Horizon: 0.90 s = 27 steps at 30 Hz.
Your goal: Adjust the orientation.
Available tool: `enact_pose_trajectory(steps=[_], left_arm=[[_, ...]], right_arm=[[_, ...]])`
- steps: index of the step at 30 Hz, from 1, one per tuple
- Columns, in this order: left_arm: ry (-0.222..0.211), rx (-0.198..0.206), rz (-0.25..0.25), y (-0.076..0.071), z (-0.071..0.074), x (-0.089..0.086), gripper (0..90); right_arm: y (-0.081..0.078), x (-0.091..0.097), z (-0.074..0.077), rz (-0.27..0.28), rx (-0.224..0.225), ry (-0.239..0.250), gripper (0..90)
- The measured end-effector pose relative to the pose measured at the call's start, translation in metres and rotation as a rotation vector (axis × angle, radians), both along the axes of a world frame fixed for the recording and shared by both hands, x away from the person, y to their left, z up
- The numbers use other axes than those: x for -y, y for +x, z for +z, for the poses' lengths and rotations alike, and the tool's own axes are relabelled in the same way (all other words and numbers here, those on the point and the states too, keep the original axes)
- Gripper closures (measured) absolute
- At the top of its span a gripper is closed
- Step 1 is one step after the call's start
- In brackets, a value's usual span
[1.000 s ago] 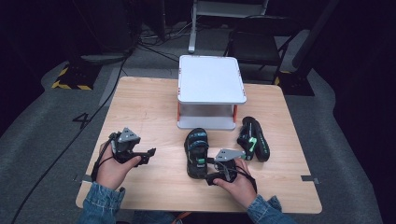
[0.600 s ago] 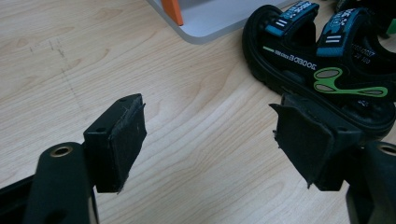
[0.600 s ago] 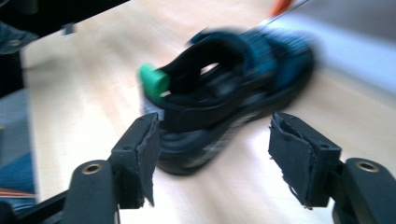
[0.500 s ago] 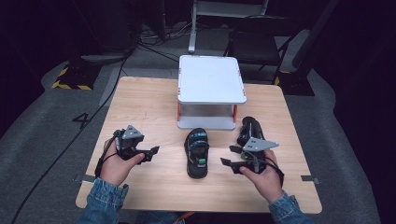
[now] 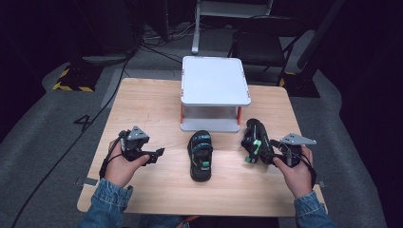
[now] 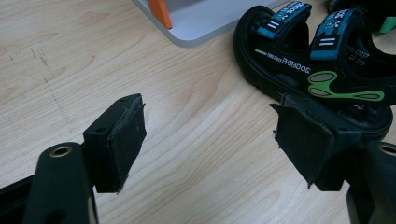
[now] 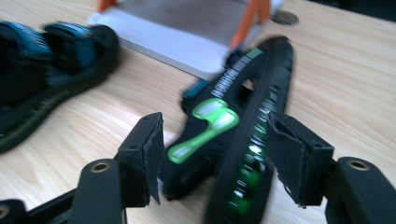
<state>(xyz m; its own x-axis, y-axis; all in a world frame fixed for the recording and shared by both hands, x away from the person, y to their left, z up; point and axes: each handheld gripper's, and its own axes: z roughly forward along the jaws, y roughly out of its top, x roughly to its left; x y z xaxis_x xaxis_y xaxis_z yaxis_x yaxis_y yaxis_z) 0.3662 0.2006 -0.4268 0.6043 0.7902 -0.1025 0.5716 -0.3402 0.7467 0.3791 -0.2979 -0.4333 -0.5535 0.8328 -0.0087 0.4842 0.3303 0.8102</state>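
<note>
— Where's the right gripper [image 5: 272, 158]?
— At the right sandal [image 5: 253, 141], on its side by the stand [image 5: 215, 85] — jaws just narrowed, straddling it.
— Left gripper [image 5: 157, 154]?
— Open, empty — left of the middle sandal [image 5: 200, 154].

One black sandal [image 5: 201, 155] with blue straps sits upright mid-desk. The other sandal [image 5: 254, 140] lies tipped on its side, right of it.

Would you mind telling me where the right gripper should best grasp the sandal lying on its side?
Probably across the sole edge near the heel, coming level from the person's side: the tipped sandal lies on its side, its narrow upturned edge already between the right gripper's open jaws.
</note>
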Motion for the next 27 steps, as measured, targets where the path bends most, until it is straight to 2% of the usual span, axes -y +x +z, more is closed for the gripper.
enact_pose_trajectory(steps=[9, 10, 14, 16, 19, 20, 21, 23, 27], left_arm=[[0.008, -0.001, 0.001, 0.0, 0.0, -0.002, 24.4], [0.007, -0.001, 0.002, 0.0, 0.0, -0.002, 24.4], [0.008, -0.002, 0.005, 0.0, -0.001, -0.003, 24.4], [0.0, -0.004, 0.009, -0.001, -0.001, -0.002, 24.4], [0.003, -0.005, 0.005, -0.001, -0.001, -0.003, 24.4], [0.003, -0.003, 0.007, -0.001, -0.001, -0.003, 24.4], [0.003, -0.003, 0.006, -0.001, -0.001, -0.003, 24.4], [0.005, -0.001, 0.004, -0.001, -0.001, -0.004, 24.4], [0.002, -0.001, 0.008, -0.002, -0.001, -0.004, 24.4]], right_arm=[[0.007, 0.013, -0.013, -0.063, -0.042, -0.047, 36.2], [0.009, 0.014, -0.016, -0.068, -0.051, -0.047, 33.6], [0.011, 0.016, -0.021, -0.064, -0.069, -0.031, 33.9], [0.012, 0.018, -0.023, -0.057, -0.073, -0.009, 35.4], [0.012, 0.022, -0.022, -0.062, -0.076, 0.014, 41.3], [0.011, 0.025, -0.02, -0.081, -0.064, 0.015, 44.5], [0.011, 0.025, -0.02, -0.081, -0.064, 0.015, 44.5], [0.01, 0.03, -0.018, -0.097, -0.053, 0.024, 51.5], [0.01, 0.044, -0.019, -0.154, -0.025, 0.013, 52.2]])
